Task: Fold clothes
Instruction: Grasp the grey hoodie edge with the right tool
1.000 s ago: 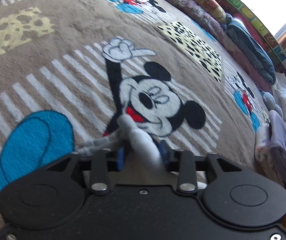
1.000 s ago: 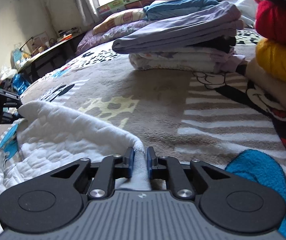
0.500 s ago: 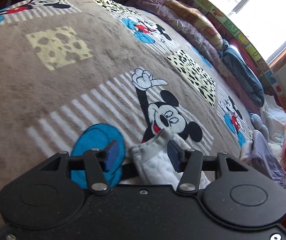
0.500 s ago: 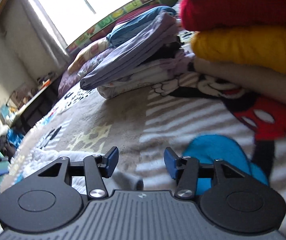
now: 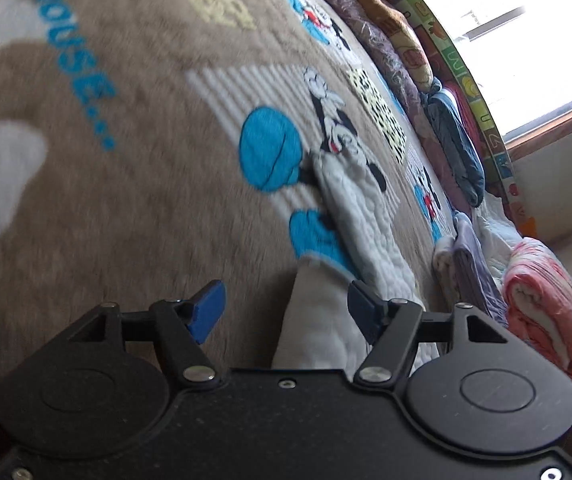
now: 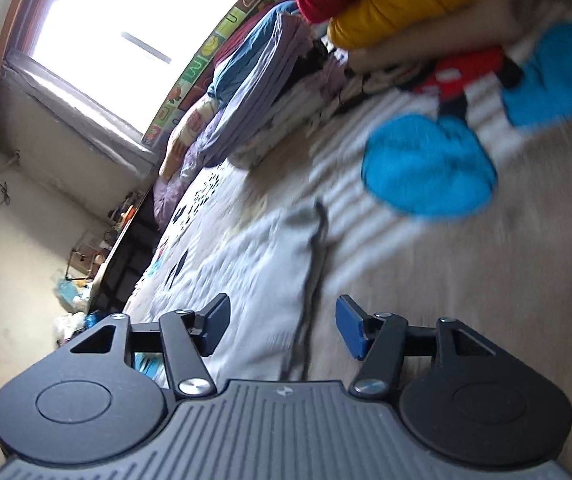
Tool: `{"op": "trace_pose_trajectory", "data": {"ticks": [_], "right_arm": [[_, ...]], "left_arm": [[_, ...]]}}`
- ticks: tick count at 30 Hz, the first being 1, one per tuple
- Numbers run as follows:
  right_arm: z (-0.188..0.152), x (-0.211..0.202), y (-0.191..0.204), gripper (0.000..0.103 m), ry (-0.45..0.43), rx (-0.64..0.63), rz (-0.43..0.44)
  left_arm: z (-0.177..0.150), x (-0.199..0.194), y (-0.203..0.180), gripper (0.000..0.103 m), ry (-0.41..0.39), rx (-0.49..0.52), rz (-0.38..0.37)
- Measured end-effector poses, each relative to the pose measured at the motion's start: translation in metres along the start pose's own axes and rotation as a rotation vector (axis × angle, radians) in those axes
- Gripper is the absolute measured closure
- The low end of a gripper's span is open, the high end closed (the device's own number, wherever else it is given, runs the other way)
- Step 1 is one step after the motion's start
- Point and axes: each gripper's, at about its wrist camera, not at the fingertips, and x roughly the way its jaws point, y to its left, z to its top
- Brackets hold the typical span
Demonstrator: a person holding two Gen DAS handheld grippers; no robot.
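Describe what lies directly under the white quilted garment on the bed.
The white quilted garment lies on a brown cartoon-mouse blanket, covering part of its mouse print and blue shoes; whatever lies beneath the blanket is hidden.

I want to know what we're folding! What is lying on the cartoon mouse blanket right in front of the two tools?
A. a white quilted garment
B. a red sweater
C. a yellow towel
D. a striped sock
A: the white quilted garment lies spread on the blanket ahead of the left tool, whose jaws are opening.
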Motion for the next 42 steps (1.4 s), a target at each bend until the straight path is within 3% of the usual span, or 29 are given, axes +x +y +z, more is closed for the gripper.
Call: {"op": "trace_pose_trajectory", "data": {"ticks": [6,10,12,13,14,15,17,23,26,29,33,38,42], "right_arm": [[-0.040,-0.014,0.006,0.038,0.041,0.039,0.024],[-0.051,-0.007,0.015,0.037,0.022,-0.016,-0.008],[-0.052,-0.002,0.015,0.040,0.002,-0.030,-0.008],[-0.052,0.000,0.015,0.042,-0.009,-0.038,-0.008],[-0.053,0.002,0.015,0.048,-0.013,-0.048,-0.010],[-0.054,0.005,0.014,0.061,-0.013,-0.061,-0.013],[-0.056,0.008,0.012,0.070,-0.015,-0.082,-0.019],[-0.060,0.006,0.011,0.071,-0.030,-0.106,-0.015],[-0.061,0.005,0.009,0.072,-0.037,-0.112,-0.012],[-0.063,0.005,0.008,0.072,-0.042,-0.118,-0.009],[-0.063,0.005,0.008,0.072,-0.045,-0.125,-0.004],[-0.064,0.007,0.008,0.072,-0.051,-0.139,-0.005],[-0.064,0.006,0.009,0.071,-0.053,-0.141,-0.002]], "left_arm": [[-0.021,0.005,0.020,0.034,0.026,-0.015,-0.035],[-0.027,0.007,0.004,0.034,0.004,0.085,-0.032],[-0.037,0.010,-0.007,0.035,-0.022,0.189,-0.019],[-0.044,0.012,-0.015,0.041,-0.031,0.260,-0.016],[-0.051,0.014,-0.024,0.062,-0.039,0.333,-0.013],[-0.059,0.016,-0.032,0.067,-0.048,0.406,-0.010],[-0.083,0.020,-0.057,0.067,-0.093,0.626,0.020],[-0.175,0.045,-0.108,0.067,-0.211,1.282,0.100],[-0.204,0.053,-0.110,0.064,-0.192,1.461,0.027],[-0.211,0.053,-0.110,0.060,-0.123,1.464,-0.078],[-0.193,0.032,-0.112,0.057,-0.101,1.333,-0.200],[-0.145,0.011,-0.102,0.052,-0.110,0.998,-0.300],[-0.101,0.021,-0.084,0.052,-0.076,0.680,-0.276]]}}
